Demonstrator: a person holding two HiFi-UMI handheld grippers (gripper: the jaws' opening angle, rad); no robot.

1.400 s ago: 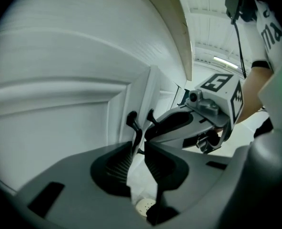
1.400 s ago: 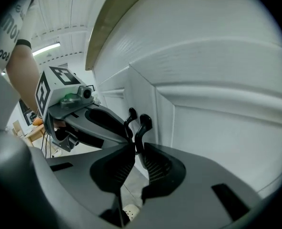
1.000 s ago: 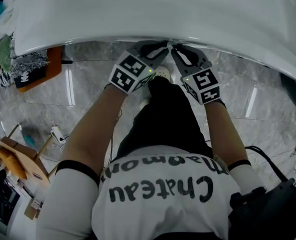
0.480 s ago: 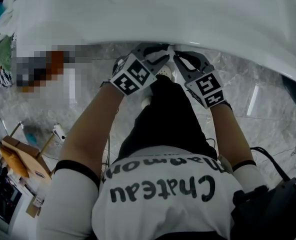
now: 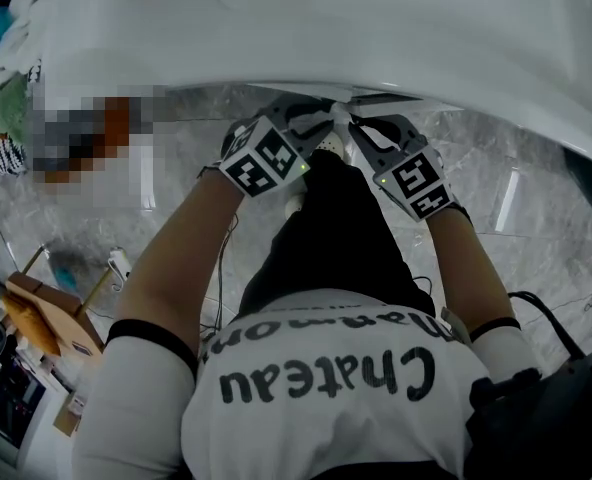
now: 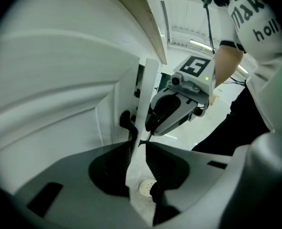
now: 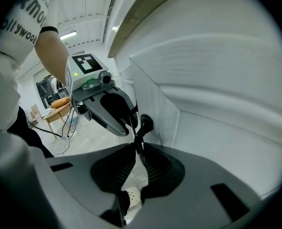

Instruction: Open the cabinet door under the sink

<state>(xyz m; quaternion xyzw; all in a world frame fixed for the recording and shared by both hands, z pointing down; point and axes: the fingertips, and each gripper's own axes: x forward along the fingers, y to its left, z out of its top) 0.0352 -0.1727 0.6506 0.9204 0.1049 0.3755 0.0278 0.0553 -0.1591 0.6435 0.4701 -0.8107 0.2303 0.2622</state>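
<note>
head view: left tongs (image 5: 321, 118) and right tongs (image 5: 361, 123) under sink rim (image 5: 376, 73); left rolled, both crept back.
left gripper view: clamped on white door edge (image 6: 148, 89).
right gripper view: just closed tighter on black handle (image 7: 144, 124); pull likely starting.

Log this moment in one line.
left gripper: clamped on cabinet door edge | right gripper: pinching black handle
</note>
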